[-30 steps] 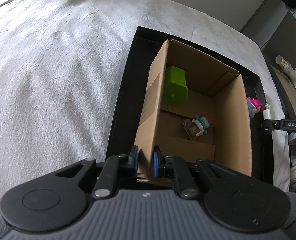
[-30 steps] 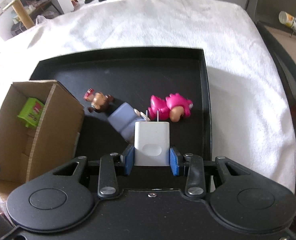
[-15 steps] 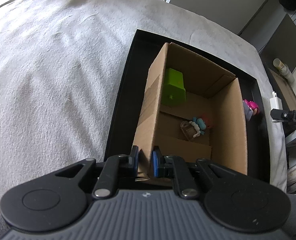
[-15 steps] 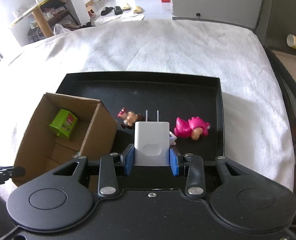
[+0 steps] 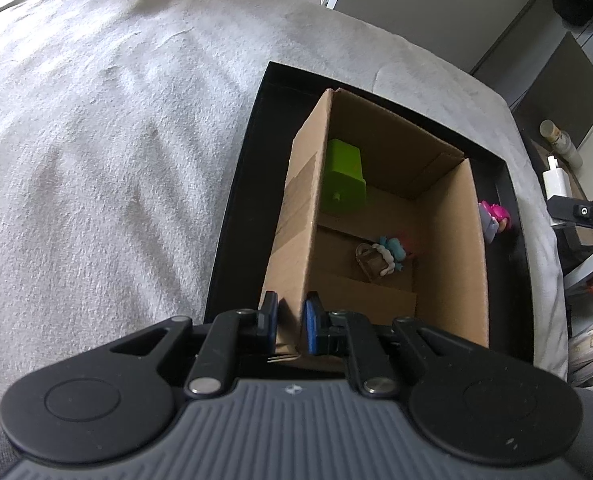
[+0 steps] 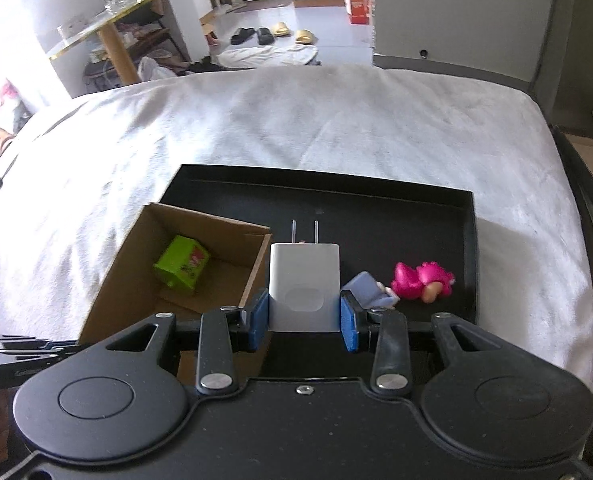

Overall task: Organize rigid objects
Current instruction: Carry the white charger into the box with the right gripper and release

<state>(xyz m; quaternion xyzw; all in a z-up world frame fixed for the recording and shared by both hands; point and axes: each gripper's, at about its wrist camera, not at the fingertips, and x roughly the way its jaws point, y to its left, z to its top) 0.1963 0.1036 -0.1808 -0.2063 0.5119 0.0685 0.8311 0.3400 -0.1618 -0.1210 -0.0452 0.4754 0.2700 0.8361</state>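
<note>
Right gripper is pinching a white rectangular plastic wall charger between its blue pads, which are pressing on the charger's two side faces; the charger's long axis is running along the fingers, with the two metal prongs pointing away toward 12 o'clock. Relation that matters: the open brown cardboard box is lying at about 10 o'clock from the held charger in the right wrist view, its near right wall just beside the left pad, so the charger is sitting beside the opening, not over it. Box is standing inside the shallow black rectangular tray on the white cloth. Left gripper is clamping the near corner of the box's left wall, pads pressed together on the cardboard, holding it steady. Inside the box a lime-green plastic block is resting toward the far end. Judgement: the right hand is the one carrying, and the next move is calling for a shift leftward over the opening.
</note>
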